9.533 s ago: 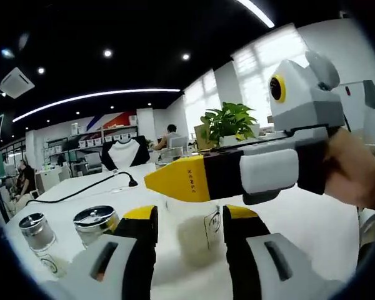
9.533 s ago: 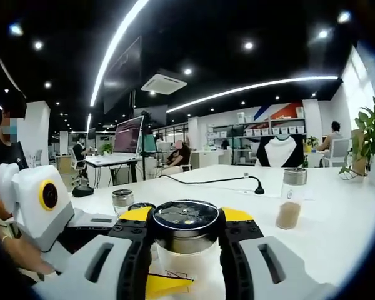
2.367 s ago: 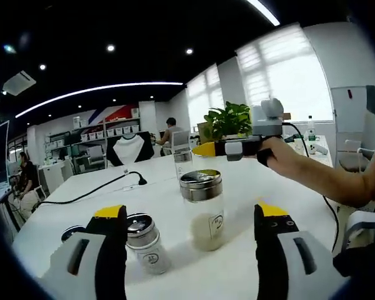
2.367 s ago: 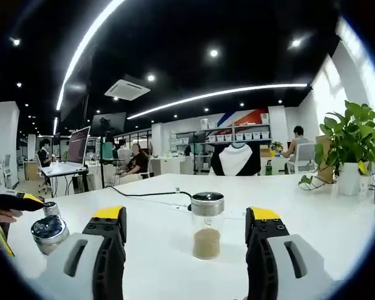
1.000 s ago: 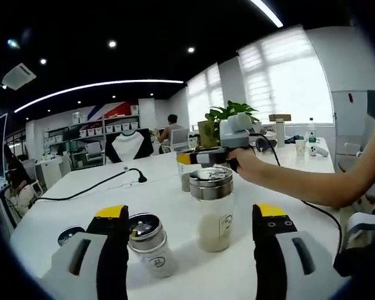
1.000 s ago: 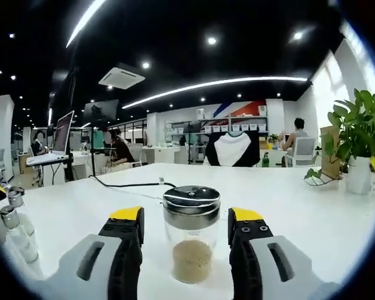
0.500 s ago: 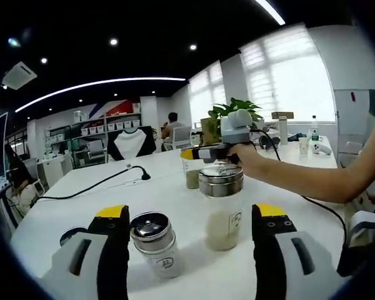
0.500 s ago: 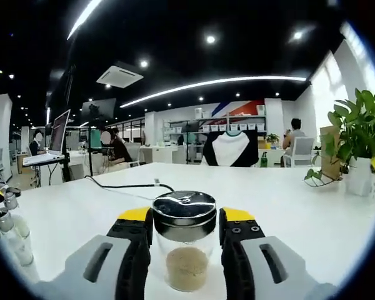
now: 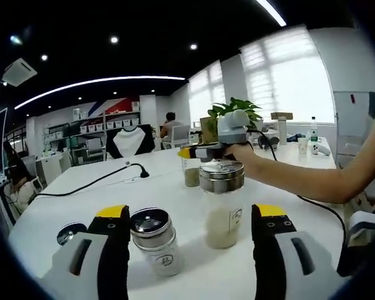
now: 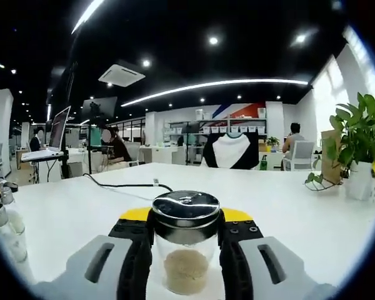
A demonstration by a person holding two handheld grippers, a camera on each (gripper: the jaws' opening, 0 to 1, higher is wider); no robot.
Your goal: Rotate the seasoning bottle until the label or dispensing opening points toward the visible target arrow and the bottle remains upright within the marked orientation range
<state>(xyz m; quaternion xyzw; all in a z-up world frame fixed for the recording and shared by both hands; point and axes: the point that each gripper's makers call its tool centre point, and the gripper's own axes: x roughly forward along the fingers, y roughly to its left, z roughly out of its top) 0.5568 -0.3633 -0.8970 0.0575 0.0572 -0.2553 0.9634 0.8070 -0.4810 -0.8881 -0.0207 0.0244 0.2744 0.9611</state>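
My right gripper (image 10: pixel 185 240) clamps the upright seasoning bottle (image 10: pixel 185 247) on the white counter (image 10: pixel 287 200), vertical axis centred between its jaws; my left gripper (image 9: pixel 186 231) hangs open, nearer two other jars.

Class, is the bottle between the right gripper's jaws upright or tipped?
Upright: the bottle stands on the table, lid level on top, powder settled at its bottom.

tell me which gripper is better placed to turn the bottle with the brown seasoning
Right. The right gripper has its jaws closed against the seasoning bottle, while the left gripper hangs open, back from it.
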